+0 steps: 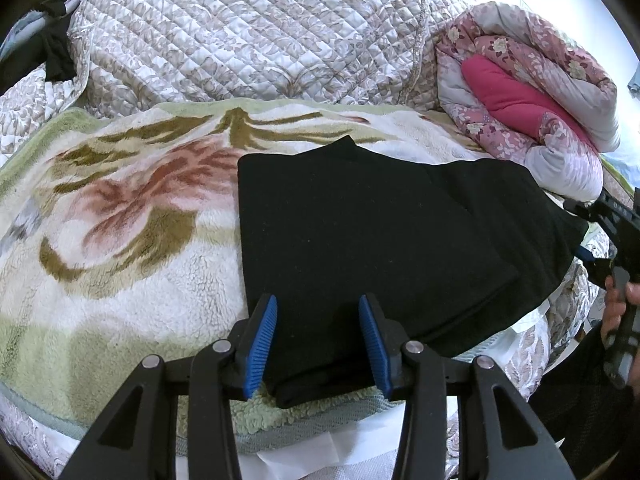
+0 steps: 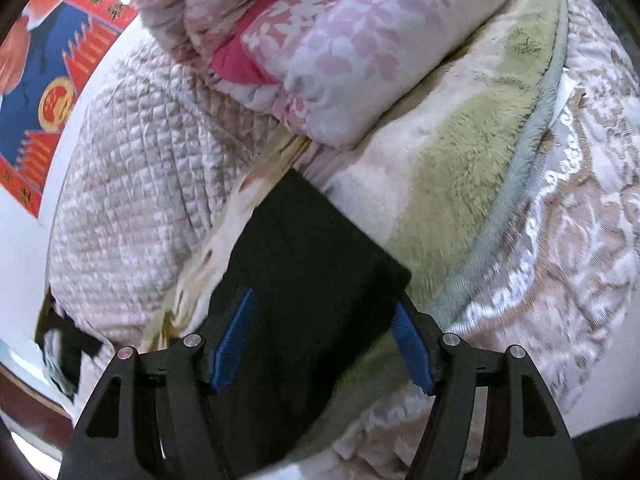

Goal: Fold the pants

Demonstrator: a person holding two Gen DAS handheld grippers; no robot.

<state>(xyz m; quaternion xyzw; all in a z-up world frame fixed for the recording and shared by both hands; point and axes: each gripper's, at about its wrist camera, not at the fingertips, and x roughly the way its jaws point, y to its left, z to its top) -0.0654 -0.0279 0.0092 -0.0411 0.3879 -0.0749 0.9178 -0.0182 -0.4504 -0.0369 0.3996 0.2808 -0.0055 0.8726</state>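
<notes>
Black fabric fills the middle of my left wrist view: the pants (image 1: pixel 372 240), folded into a flat, layered rectangle, lie on a fleece blanket (image 1: pixel 120 240) printed with rust and olive flowers and edged in pale green. My left gripper (image 1: pixel 318 342) sits at 6 o'clock with its blue-padded jaws spread wide on either side of the pants' near corner, gripping nothing. At 3 o'clock my right gripper (image 1: pixel 612 236) shows at the far end of the pants, a hand (image 1: pixel 618 308) wrapped round its handle. A cream quilted bedspread (image 1: pixel 248 36) covers the bed from 10 to 1 o'clock, and a rolled pink floral comforter (image 1: pixel 532 92) with a magenta lining rests at 2 o'clock.

The right wrist view is motion-blurred. There my right gripper (image 2: pixel 324 340) also stands wide open, pads apart over one end of the pants (image 2: pixel 304 280), holding nothing. The comforter (image 2: pixel 340 60) lies at 12 o'clock, and a red and blue poster (image 2: pixel 44 92) hangs at 9 o'clock.
</notes>
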